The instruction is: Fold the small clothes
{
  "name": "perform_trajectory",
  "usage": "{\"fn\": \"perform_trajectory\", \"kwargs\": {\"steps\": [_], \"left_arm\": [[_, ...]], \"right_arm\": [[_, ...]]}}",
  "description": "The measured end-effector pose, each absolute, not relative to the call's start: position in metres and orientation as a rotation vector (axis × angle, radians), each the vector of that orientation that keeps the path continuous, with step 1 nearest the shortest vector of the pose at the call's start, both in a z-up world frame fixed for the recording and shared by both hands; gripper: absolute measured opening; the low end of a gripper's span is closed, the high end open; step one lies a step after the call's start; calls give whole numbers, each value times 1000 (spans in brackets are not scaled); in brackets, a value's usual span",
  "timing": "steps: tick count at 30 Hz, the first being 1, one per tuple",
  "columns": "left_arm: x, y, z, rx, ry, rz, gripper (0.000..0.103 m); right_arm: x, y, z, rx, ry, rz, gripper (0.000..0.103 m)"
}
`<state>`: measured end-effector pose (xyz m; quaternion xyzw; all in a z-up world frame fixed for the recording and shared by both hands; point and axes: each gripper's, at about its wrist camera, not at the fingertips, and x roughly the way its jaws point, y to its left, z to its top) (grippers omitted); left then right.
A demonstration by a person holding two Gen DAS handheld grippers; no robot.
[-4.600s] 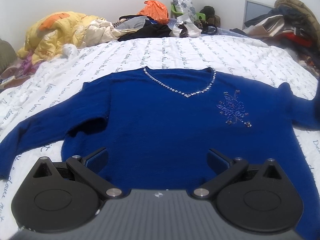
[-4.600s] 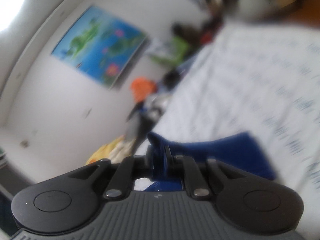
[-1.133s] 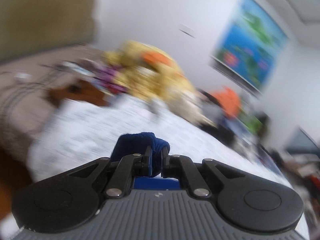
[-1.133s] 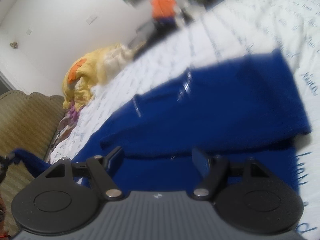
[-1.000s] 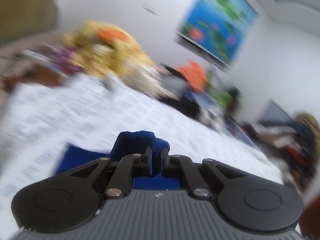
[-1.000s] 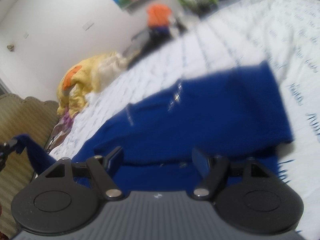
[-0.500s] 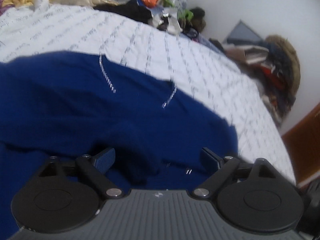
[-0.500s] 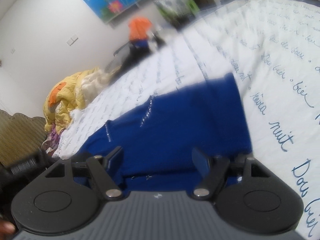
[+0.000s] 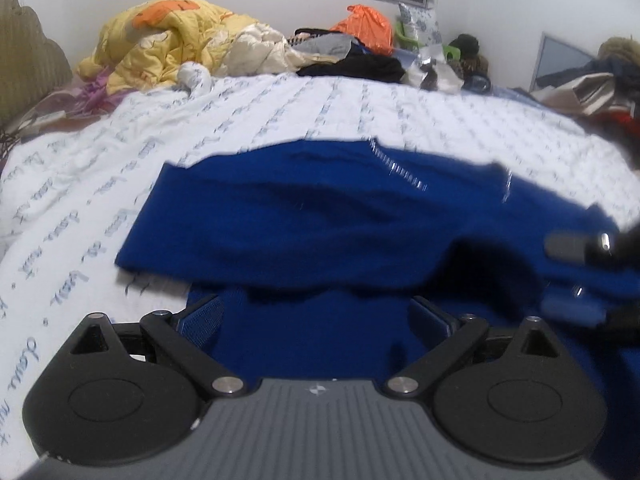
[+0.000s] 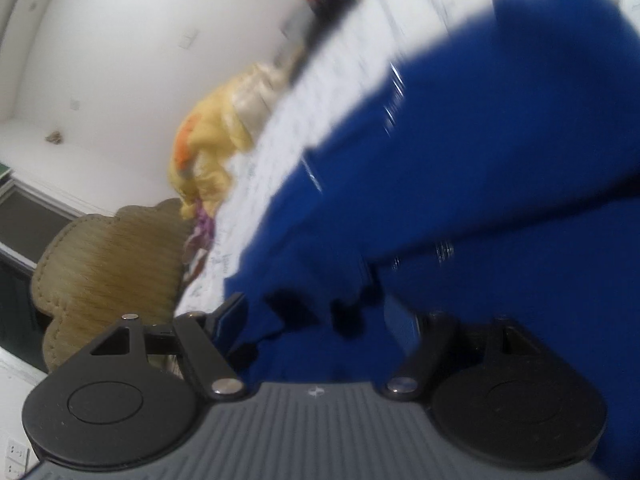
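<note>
Two sleeves lay folded across the dark blue knitted sweater point(image 9: 340, 216) mid-frame on the white lettered bed point(image 9: 280, 112). Left gripper point(image 9: 316, 314) was opening, empty; right gripper point(image 10: 320, 316) stood spread over cloth. Next: grasp the hem.

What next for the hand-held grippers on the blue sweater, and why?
Probably bring both down onto the near hem and close on it, to fold it up toward the neckline. The sweater lies on the bed with sleeves already folded in. The left hand-held gripper, jaws opening, and the open right one hold nothing.
</note>
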<state>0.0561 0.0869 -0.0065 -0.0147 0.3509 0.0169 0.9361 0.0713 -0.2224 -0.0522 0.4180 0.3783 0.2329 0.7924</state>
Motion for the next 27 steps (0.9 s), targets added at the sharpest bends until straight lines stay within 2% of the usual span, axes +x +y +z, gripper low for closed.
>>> {"fn": "perform_trajectory", "kwargs": {"steps": [5,6,7,9,10,12,17,21,25,26,27], "left_arm": [[53,88,-22,-13,724,49,100],[51,86,-24,-1,710,51,100],[48,85,-24,8,705,53,100],[47,84,-22,19,702,50,100],[46,84,-21,20,700,49,100],[46,88,-17,10,690,58,100],[50,98,-3,-26,660,97,100],[53,102,9,-43,649,105,100],[56,97,11,-28,655,91,100],[56,96,10,-23,657,89,100],[56,95,10,-18,659,88,100]], "right_arm": [[77,-187,-31,618,766,451,75],[77,-178,-29,549,753,443,69],[77,-169,-25,475,739,431,46],[78,-156,-24,377,748,396,15],[78,-155,-23,371,742,407,11],[76,-158,-16,337,715,424,9],[66,-164,30,-1,545,338,9],[63,-187,61,-158,448,229,9],[63,-222,57,-225,526,173,9],[67,-229,50,-228,583,164,11],[70,-236,41,-220,629,136,17]]}}
